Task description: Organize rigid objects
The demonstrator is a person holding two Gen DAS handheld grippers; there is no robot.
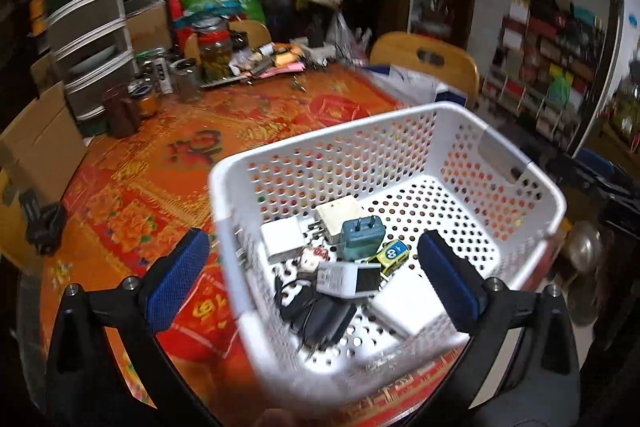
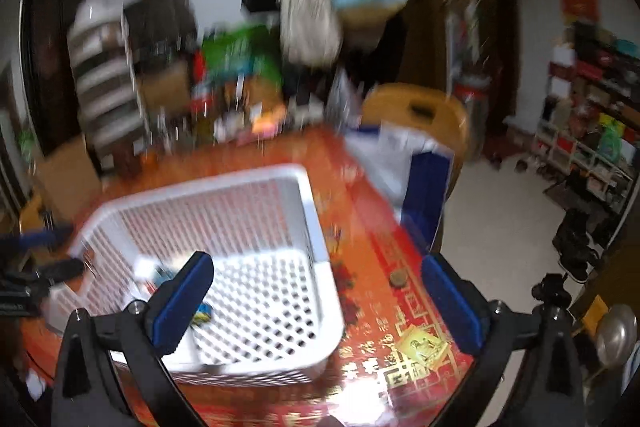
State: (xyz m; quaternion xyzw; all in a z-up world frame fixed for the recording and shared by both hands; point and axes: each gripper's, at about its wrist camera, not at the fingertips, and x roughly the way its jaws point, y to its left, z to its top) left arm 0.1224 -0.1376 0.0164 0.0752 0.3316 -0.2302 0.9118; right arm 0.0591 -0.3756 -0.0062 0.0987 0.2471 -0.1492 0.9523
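A white perforated basket (image 1: 400,115) stands on the red and gold tablecloth (image 1: 160,167). In it lie a white charger (image 1: 282,235), a cream adapter (image 1: 338,213), a teal plug adapter (image 1: 360,237), a small yellow toy car (image 1: 392,253), a black charger with its cable (image 1: 320,319) and a flat white block (image 1: 408,307). My left gripper (image 1: 313,241) is open astride the basket's near left wall, pads touching nothing. My right gripper (image 2: 317,262) is open over the basket's (image 2: 304,211) right wall, also empty. The right wrist view is blurred.
Jars (image 1: 214,51), a drawer unit (image 1: 84,39) and clutter crowd the table's far side. A wooden chair (image 1: 428,61) and a blue and white bag (image 2: 412,171) stand behind the basket. A coin (image 2: 398,279) and a yellow card (image 2: 422,347) lie to its right.
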